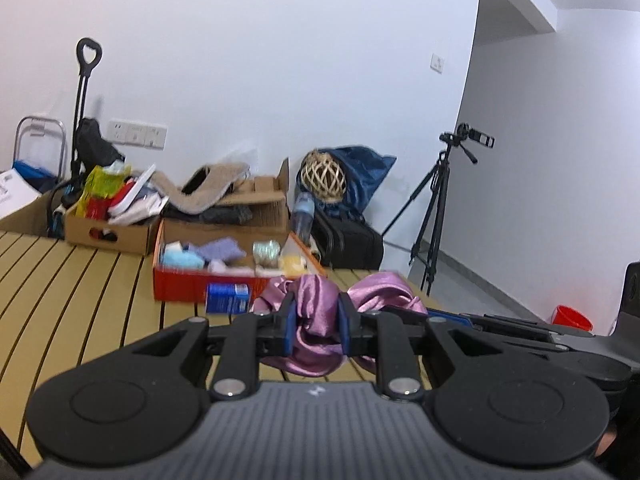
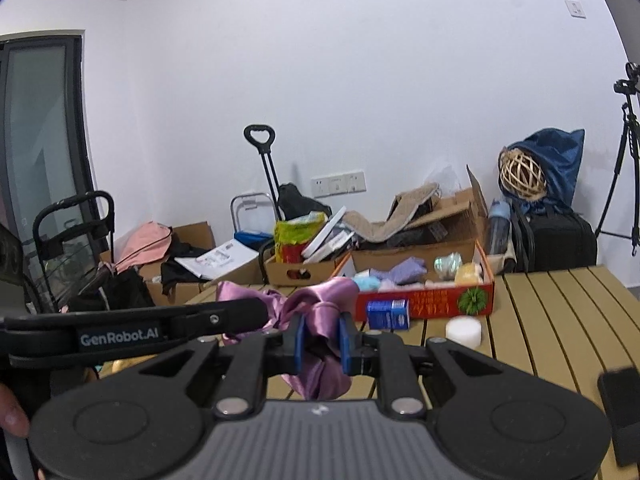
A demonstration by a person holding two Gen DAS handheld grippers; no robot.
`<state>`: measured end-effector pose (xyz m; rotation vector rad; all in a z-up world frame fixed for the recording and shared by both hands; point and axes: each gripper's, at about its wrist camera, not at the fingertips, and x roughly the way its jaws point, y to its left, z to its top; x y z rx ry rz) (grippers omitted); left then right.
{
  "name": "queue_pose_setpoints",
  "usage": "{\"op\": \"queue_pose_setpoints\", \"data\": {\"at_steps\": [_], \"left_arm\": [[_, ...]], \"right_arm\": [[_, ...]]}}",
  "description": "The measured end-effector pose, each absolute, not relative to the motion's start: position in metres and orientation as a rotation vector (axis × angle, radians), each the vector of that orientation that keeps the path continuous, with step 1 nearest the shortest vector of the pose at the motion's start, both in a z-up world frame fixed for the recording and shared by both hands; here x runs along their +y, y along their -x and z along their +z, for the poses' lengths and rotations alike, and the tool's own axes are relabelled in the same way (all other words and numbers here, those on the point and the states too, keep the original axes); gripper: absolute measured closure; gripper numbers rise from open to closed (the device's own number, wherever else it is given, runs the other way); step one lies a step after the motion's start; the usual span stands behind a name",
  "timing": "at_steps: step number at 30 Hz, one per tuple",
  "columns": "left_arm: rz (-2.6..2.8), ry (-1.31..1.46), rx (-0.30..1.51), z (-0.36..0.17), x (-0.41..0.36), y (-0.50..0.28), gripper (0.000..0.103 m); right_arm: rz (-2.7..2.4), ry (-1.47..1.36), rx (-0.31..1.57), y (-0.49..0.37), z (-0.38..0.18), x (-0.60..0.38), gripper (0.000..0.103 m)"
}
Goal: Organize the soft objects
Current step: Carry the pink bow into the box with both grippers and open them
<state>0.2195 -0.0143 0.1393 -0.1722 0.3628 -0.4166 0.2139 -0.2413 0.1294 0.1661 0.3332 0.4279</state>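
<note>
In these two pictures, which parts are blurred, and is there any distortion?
Left wrist view: the blue can and red box look smeared, the purple satin cloth is sharper; the wall edges bend from the fisheye. Right wrist view: the cloth is fairly sharp, the table slats curve, the corners go dark.

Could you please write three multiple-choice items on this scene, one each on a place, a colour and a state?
1. Where does the blue can stand?
A. on the table, just in front of the red box
B. inside that box
C. on the floor

2. What colour is the satin cloth?
A. green
B. purple
C. white

3. How is the cloth held?
A. by neither gripper
B. by the left gripper alone
C. by both, the right gripper too

Answers: 1 A, it stands on the slats before the box's front wall. 2 B, shiny purple folds. 3 C, each wrist view shows blue pads pinching cloth.
</note>
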Motion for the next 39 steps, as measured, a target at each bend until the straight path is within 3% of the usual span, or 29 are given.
{"op": "queue_pose_setpoints", "data": {"at_steps": [9,17,24,28,34,39], "left_arm": [[-0.439,0.286,0.432,0.129,0.004,-0.379,0.082],[-0.385,0.358,0.598,0.083,0.013,-0.562,0.082],[-0.306,0.389,0.79,0.027,0.011,-0.679,0.079],[-0.249,0.346,0.856,0.006,0.007,-0.696,0.065],[-0.258,0.305,0.79,0.017,0.02,-0.677,0.041],[-0.23,0.252,0.769,0.044,0.028,-0.654,0.04]], "right_arm": [[0.458,-0.208,0.397,-0.372,0.129,-0.242,0.086],[0.439,-0.266,0.568,-0.569,0.081,-0.229,0.086],[0.335,-0.129,0.72,-0.678,0.033,-0.195,0.086],[0.302,-0.072,0.824,-0.71,0.008,-0.18,0.082],[0.275,-0.053,0.847,-0.714,-0.006,-0.173,0.071],[0.276,-0.079,0.794,-0.694,0.02,-0.183,0.055]]}}
